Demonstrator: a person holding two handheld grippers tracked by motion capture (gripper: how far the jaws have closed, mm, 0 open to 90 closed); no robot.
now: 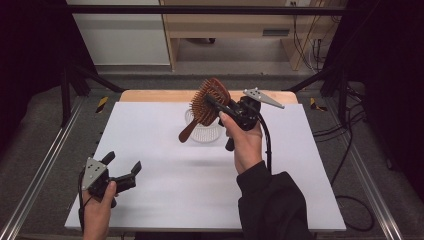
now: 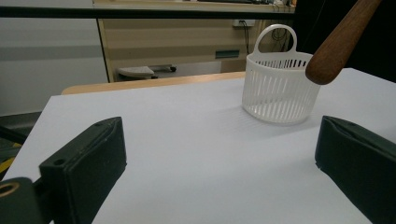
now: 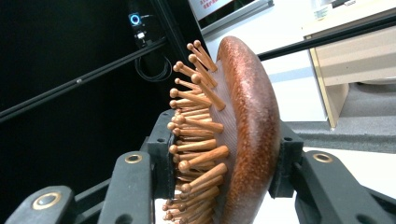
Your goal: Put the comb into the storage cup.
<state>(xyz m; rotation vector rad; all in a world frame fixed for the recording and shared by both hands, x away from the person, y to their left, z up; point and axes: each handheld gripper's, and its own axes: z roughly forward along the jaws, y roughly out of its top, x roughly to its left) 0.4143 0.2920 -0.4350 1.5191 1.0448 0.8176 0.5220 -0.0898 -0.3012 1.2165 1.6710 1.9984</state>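
Right tongs pinching wooden paddle hairbrush by head, one jaw on bristle side, other on domed back; brush held aloft above white slotted plastic basket at far centre of bench, handle angled down, apparently for insertion. Left tongs spread, empty, near left. Bristles: round-tipped wooden pegs.

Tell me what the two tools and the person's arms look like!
Both the left tool and right tool are black with two blocky jaws, brass-coloured rivets, a grey three-cornered plate on top and a black trailing cable. The right arm wears a black sleeve.
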